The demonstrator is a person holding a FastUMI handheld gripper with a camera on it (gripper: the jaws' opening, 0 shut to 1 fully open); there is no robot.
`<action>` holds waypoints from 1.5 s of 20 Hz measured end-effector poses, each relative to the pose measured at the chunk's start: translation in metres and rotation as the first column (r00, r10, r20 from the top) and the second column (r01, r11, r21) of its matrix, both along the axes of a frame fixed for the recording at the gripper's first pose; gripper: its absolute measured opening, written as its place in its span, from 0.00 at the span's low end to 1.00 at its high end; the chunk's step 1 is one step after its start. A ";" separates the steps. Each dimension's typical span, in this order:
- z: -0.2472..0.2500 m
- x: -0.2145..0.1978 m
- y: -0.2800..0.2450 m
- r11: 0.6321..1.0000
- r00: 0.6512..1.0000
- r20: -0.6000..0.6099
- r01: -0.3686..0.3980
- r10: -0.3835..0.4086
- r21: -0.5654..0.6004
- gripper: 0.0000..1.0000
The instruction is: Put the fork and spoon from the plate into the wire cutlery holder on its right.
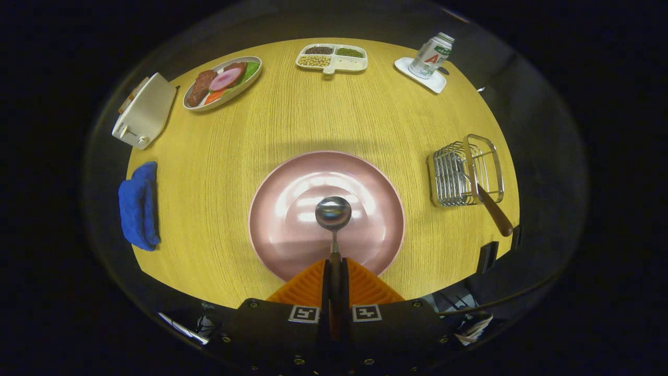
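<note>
My gripper (334, 271) is shut on the handle of a spoon (333, 214). The spoon's shiny bowl sticks out just ahead of the fingertips, above the middle of the pink plate (276, 219). The plate lies on the yellow wooden table, with nothing else on it. To the plate's right stands the wire cutlery holder (462, 172). A fork (482, 190) with a brown wooden handle sits in the holder, its handle leaning out toward the table's near edge.
Beyond the plate, at the table's far side: a white toaster (146, 110), an oval dish of food (223, 82), a divided tray of beans (332, 57) and a can on a white coaster (431, 56). A blue cloth (138, 204) lies left of the plate.
</note>
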State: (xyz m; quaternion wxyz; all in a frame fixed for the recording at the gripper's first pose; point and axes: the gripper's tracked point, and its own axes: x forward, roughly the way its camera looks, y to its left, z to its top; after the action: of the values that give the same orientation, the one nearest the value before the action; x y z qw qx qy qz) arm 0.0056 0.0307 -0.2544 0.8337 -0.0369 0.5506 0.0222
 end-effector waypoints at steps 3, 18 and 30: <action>0.010 0.001 -0.007 1.000 1.000 0.015 0.014 -0.014 -0.011 0.09; 0.064 0.015 -0.043 0.995 0.990 0.101 0.102 -0.101 -0.002 0.09; 0.099 0.032 -0.104 0.971 0.959 0.153 0.238 -0.237 0.012 0.09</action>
State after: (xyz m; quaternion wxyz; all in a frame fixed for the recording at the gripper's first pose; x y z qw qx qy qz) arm 0.0380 -0.0735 -0.1549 0.8701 0.0251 0.4853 -0.0825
